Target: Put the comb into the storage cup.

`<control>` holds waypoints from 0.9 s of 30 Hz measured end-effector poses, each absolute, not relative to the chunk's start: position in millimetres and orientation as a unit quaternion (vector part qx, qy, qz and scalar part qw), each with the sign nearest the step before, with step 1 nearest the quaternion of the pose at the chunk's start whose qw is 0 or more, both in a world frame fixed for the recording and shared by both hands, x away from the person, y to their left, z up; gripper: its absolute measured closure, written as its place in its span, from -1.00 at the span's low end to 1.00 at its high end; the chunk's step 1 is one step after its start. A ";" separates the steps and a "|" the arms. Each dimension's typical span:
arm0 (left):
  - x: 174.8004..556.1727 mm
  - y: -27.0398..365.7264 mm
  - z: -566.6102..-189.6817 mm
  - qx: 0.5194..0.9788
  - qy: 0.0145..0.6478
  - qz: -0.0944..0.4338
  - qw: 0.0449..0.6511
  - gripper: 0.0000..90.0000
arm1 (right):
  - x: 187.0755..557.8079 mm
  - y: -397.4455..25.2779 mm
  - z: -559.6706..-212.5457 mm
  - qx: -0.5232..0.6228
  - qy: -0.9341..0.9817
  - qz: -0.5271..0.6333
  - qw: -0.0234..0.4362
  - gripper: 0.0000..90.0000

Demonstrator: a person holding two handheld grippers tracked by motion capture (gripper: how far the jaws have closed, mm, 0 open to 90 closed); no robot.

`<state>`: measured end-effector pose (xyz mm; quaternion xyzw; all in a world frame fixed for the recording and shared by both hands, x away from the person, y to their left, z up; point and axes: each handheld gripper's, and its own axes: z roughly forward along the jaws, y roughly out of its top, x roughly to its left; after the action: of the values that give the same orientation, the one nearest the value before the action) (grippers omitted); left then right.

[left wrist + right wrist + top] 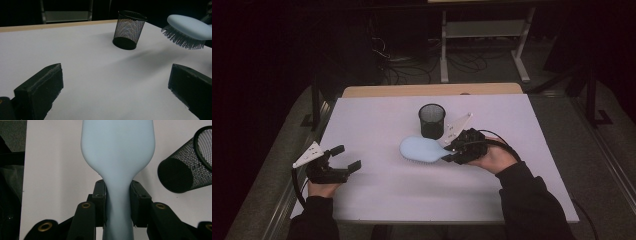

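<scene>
A pale blue hairbrush (422, 149) hangs above the white table, bristles down, head pointing left. My right gripper (453, 151) is shut on its handle (117, 202); both pads press the narrow neck. The brush head (188, 27) floats at the upper right of the left gripper view, off the surface. A black mesh cup (432, 120) stands upright just behind the brush; it also appears as the mesh cup (129, 29) and the mesh cup (187, 165). My left gripper (346, 158) sits at the table's left front, open, nothing between its jaws.
The white tabletop (377, 120) has a wooden strip (432, 90) along its far edge. Behind it stand a metal frame (482, 45) and loose cables on a dark floor. The person's dark sleeves come in from the bottom.
</scene>
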<state>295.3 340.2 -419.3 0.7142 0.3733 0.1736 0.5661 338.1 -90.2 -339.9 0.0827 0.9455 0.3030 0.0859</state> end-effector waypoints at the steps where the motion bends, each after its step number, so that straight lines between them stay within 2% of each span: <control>1: 295.3 340.1 -419.3 0.715 0.373 0.174 0.565 -1.00 | 338.3 -90.2 -338.5 0.083 0.945 0.305 0.088 0.51; 27: 294.7 341.8 -416.5 0.714 0.371 0.174 0.568 -1.00 | 347.4 -85.8 -304.6 0.087 0.933 0.328 0.118 0.51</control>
<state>294.7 341.8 -416.5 0.7141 0.3706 0.1743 0.5678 347.4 -85.8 -304.6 0.0875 0.9333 0.3279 0.1178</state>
